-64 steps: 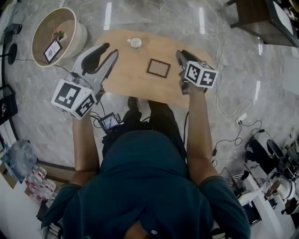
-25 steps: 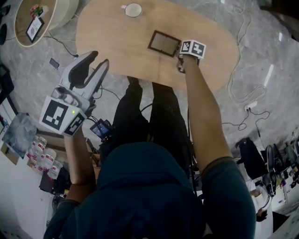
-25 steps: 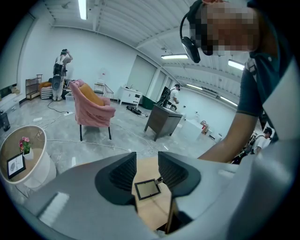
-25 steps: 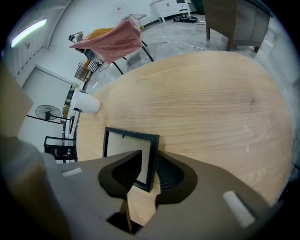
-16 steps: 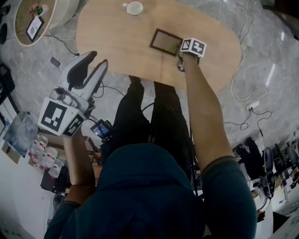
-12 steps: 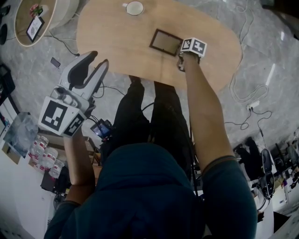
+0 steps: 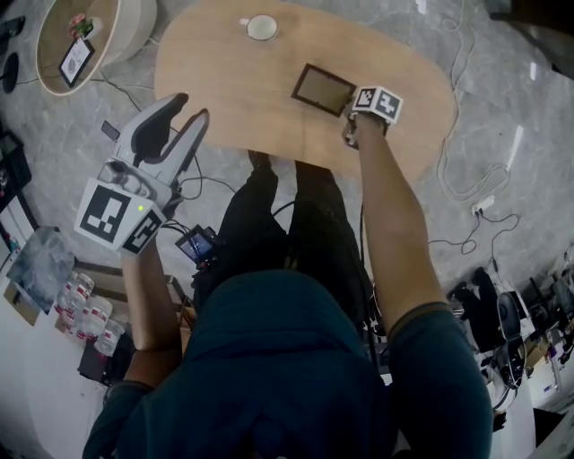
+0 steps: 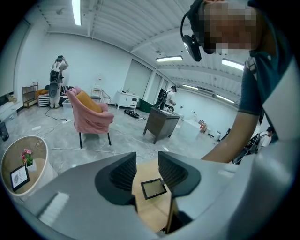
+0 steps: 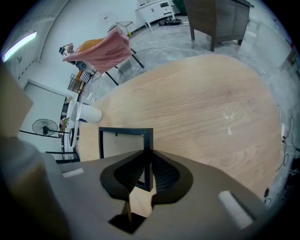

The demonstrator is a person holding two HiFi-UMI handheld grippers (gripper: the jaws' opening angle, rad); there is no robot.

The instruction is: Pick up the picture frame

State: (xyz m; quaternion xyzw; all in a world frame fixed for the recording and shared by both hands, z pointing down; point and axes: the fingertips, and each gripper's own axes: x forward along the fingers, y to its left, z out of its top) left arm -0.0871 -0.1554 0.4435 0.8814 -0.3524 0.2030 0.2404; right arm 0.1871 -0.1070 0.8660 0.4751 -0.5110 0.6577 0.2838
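On the oval light-wood table (image 7: 224, 85), the dark rectangular picture frame (image 7: 323, 89) lies right of centre, its right-hand edge pinched between the closed jaws of the right gripper (image 7: 350, 112). A white cup (image 7: 261, 27) stands well apart at the far edge. The left gripper (image 7: 191, 108), jaws apart and empty, hangs off the table's left end.
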